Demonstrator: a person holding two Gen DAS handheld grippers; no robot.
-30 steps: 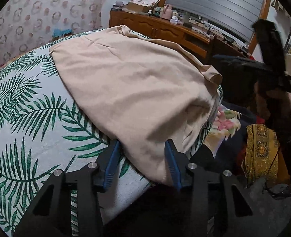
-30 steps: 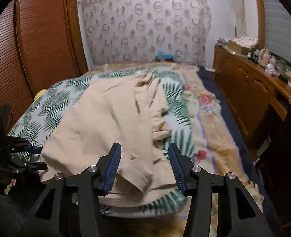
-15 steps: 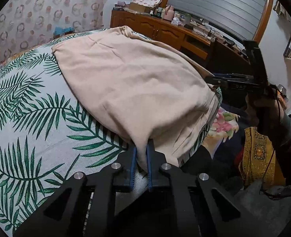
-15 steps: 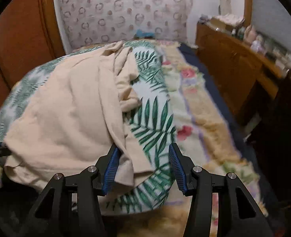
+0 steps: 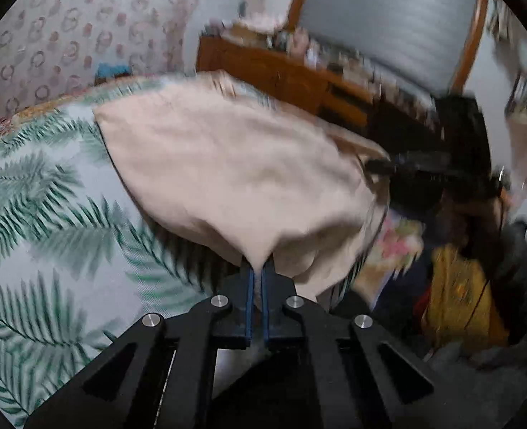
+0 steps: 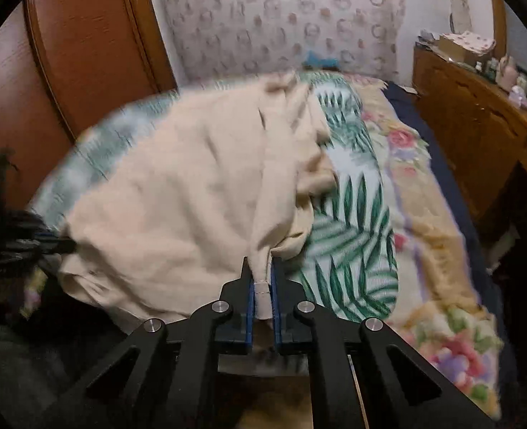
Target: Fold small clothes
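Now that both tools have just pinched shut, my left tool (image 5: 257, 279) and right tool (image 6: 262, 287) each hold the beige garment's (image 6: 177, 193) near edge on the bed (image 6: 356, 214), ready for folding.

Both cameras sit low behind their own fingers and look forward and down over the near end of the bed (image 6: 424, 186), very close to it. The left wrist view stands at the bed's near left corner and faces across the bed toward the wooden dresser (image 5: 281, 71) and the window shutter (image 5: 388, 25). The right wrist view stands at the bed's near edge and faces along the bed to the patterned headboard wall (image 6: 281, 21), with the brown wardrobe (image 6: 84, 46) on the left. Both views share the beige garment (image 5: 227, 171) on the bed, the dresser and that wall. Each view also shows the other gripper at the bed's near edge.
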